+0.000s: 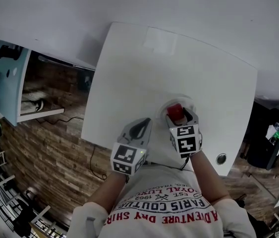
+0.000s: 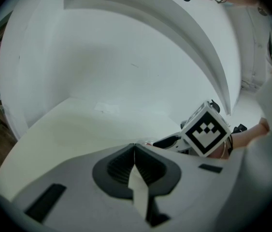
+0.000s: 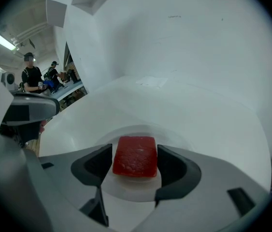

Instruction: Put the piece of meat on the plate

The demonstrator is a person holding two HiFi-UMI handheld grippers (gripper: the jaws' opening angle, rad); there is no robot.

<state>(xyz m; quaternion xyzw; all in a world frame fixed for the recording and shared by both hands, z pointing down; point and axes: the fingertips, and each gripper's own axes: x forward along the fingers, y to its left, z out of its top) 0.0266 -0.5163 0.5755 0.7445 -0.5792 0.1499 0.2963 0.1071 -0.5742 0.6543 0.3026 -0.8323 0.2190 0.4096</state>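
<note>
White printed shirt (image 1: 179, 207) fills the bottom of the head view; beyond it both grippers reach over a white table (image 1: 144, 73); the left gripper (image 1: 141, 124) hangs over the table's near edge, about midway along it; the right gripper (image 1: 178, 117) is just beside it, nearer the near right corner, its jaws either side of the red piece of meat (image 1: 174, 110) over the white plate (image 1: 191, 104); a round metal grommet (image 1: 221, 158) sits by the near right corner.

Left gripper view: the jaws are pressed together with nothing between them; the right gripper's marker cube (image 2: 206, 129) shows close by on the right.

Right gripper view: the jaws clasp the meat by two opposite sides, directly above the plate's middle; whether its underside touches the plate cannot be told.
</note>
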